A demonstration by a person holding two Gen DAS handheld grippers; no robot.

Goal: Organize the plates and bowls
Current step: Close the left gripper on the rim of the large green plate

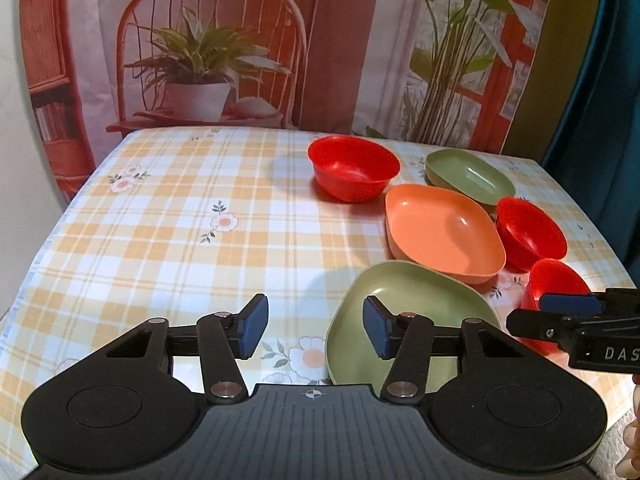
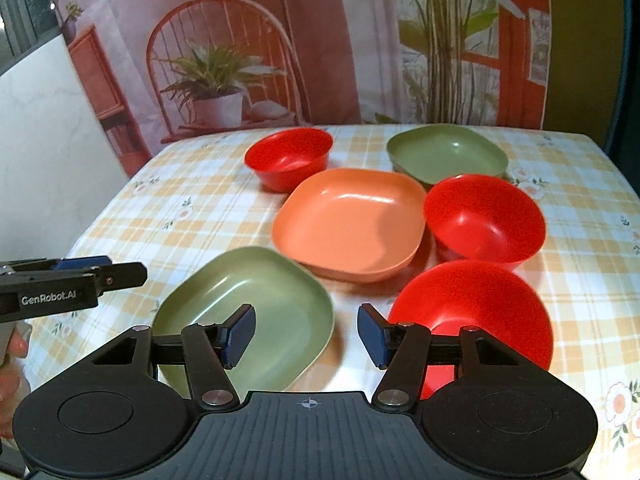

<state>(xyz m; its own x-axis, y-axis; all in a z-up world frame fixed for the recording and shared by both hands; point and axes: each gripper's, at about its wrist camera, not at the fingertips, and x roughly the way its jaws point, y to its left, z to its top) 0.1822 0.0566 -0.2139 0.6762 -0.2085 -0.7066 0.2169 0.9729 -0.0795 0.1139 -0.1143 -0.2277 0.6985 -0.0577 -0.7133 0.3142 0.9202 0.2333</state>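
Right tongs [image 2: 306, 334] are hovering open between a green square plastic plate [image 2: 256, 300] and a red round plastic bowl [image 2: 480, 312] sitting on the checked tabletop [image 2: 580, 280].

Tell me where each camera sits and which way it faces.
Left wrist: rides the left tongs, angled down over the near green plate's left rim; right tongs enter at right.
Right wrist: rides the right tongs, between that plate and the near red bowl; left tongs enter at left.
Shared: orange plate.

Black left gripper [image 1: 314, 326] and right gripper [image 2: 306, 334], blue-padded jaws, silver pivot screws.
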